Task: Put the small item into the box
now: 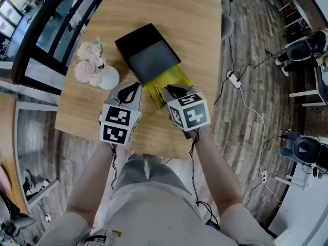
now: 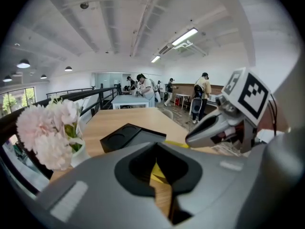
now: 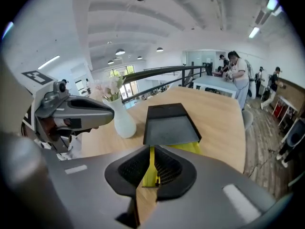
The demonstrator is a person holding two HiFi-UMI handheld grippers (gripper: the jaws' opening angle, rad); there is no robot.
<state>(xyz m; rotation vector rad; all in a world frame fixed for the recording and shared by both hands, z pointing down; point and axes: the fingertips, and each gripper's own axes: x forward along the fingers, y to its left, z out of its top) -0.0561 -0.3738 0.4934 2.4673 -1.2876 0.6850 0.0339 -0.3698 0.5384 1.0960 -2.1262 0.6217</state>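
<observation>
A black box (image 1: 146, 53) lies at an angle on the wooden table (image 1: 169, 14), with its yellow drawer (image 1: 174, 76) slid partly out toward me. My left gripper (image 1: 137, 84) sits shut at the drawer's left side, nothing visible in it. My right gripper (image 1: 166, 88) hovers shut over the drawer's near end. In the right gripper view the box (image 3: 169, 125) is straight ahead, and a yellow drawer wall (image 3: 150, 168) shows below the right gripper (image 3: 152, 147). In the left gripper view, yellow (image 2: 157, 173) shows under the left gripper (image 2: 155, 144). I cannot pick out any small item.
A white vase (image 1: 108, 77) of pink flowers (image 1: 89, 60) stands just left of the box, close to my left gripper. The table's near edge runs right under both grippers. Cables and chairs lie on the floor to the right. People stand far back in the room.
</observation>
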